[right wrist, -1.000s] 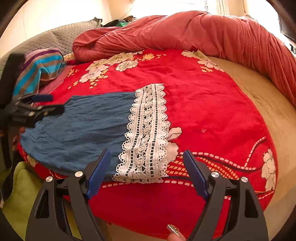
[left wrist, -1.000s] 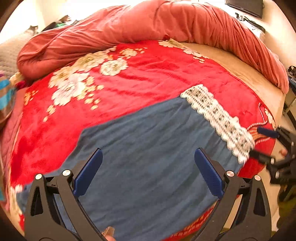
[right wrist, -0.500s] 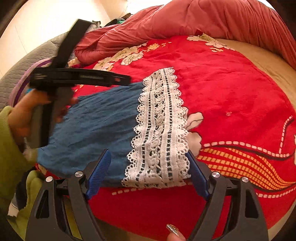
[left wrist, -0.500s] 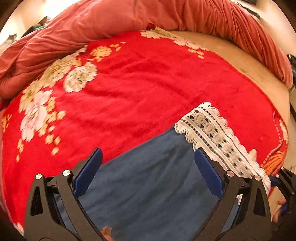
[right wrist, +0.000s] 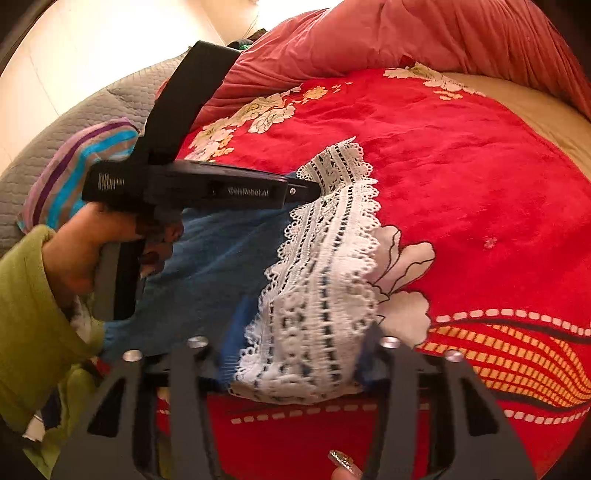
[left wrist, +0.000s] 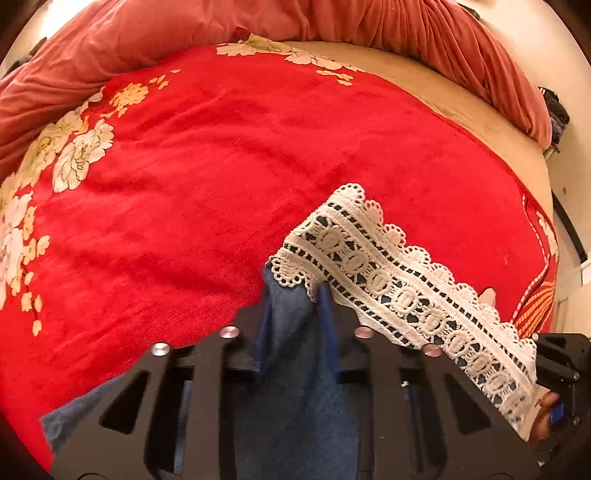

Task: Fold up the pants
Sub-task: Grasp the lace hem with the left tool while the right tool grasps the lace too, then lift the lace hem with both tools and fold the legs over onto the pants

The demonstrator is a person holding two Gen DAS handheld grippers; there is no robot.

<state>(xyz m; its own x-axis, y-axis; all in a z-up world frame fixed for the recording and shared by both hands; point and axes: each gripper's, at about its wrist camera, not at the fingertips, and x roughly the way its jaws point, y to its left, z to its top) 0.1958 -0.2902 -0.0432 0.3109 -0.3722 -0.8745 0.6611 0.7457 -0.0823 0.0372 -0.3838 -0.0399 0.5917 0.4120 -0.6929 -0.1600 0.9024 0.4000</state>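
Blue pants (left wrist: 295,406) with a white lace hem (left wrist: 388,273) lie on a red flowered blanket (left wrist: 221,166). My left gripper (left wrist: 295,314) is closing, and its pads pinch a raised fold of blue cloth at the far end of the lace. The right wrist view shows the same left gripper (right wrist: 314,188) from the side, gripping the far corner of the lace hem (right wrist: 332,229). My right gripper (right wrist: 299,350) is closing too, and the near end of the lace is bunched between its fingers. Its black body (left wrist: 554,369) shows at the left wrist view's right edge.
A rolled pink duvet (left wrist: 406,26) runs along the far side of the bed. A striped cloth (right wrist: 74,173) and a grey quilted cushion (right wrist: 44,147) lie at the left. A hand in a green sleeve (right wrist: 26,295) holds the left gripper. Bare tan mattress (right wrist: 535,110) shows at the right.
Both grippers have gone from wide open to closed on the pants. The left moved down and right to the lace's far corner; the right sank onto the near end, bunching the lace.
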